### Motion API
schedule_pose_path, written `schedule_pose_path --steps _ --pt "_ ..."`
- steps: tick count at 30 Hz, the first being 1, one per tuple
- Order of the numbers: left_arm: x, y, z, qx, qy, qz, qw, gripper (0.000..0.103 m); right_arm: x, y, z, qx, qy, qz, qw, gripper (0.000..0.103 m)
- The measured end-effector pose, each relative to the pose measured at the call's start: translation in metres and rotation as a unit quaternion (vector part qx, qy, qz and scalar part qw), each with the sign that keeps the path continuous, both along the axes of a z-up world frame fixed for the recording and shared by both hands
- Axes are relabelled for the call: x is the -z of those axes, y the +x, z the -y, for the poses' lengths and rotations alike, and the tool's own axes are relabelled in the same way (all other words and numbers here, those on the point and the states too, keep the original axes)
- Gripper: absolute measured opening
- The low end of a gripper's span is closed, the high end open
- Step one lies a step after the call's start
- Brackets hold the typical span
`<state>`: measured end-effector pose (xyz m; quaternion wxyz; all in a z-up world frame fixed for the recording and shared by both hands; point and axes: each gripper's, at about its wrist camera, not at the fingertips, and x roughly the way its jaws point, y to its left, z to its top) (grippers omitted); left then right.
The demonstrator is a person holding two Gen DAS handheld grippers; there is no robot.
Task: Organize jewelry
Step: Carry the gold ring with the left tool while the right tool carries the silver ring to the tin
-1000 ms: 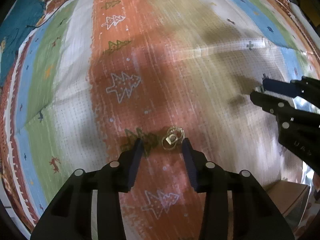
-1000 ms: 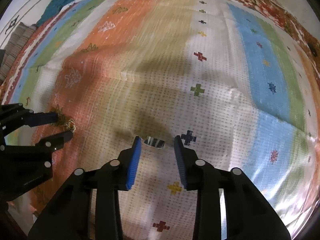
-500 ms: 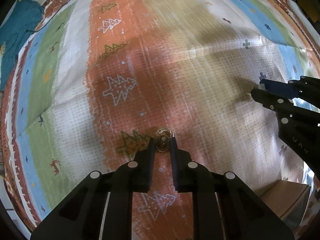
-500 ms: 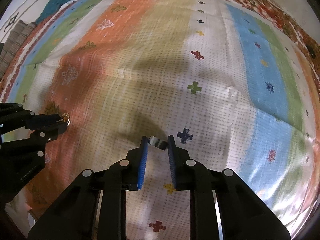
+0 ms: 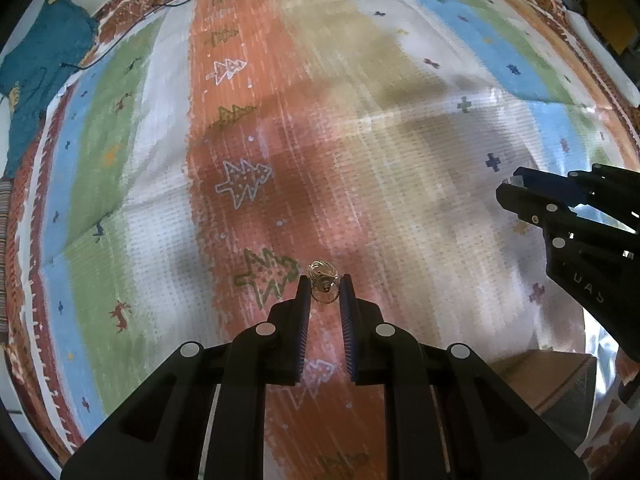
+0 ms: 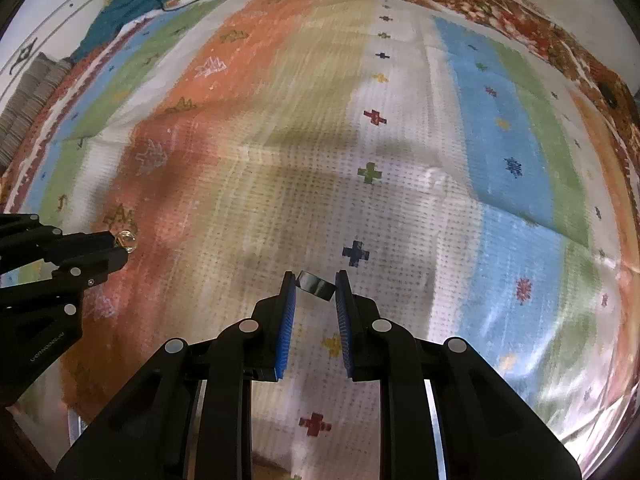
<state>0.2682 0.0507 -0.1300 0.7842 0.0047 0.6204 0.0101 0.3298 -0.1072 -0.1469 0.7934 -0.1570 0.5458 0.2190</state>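
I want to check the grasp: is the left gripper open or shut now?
Shut on the gold earrings. The left gripper has its blue pads pressed against both sides of them, above the striped cloth.

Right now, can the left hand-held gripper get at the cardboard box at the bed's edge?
Probably not yet. The left hand-held gripper is shut on the gold earring, and the right hand-held gripper sits between it and the cardboard box.
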Motion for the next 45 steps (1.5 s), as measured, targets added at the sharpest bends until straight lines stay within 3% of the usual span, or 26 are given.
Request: schedule_pose_path --steps 26,45 --pt "-0.073 -0.052 0.026 0.007 -0.029 0.087 0.9957 0.014 -0.05 -0.047 0.022 0.002 0.02 0.054 0.998 0.021" --pt "-0.097 -0.087 0.034 0.008 -0.05 0.121 0.9913 0.014 -0.071 -0.09 0.036 -0.003 0.03 0.082 0.996 0.021"
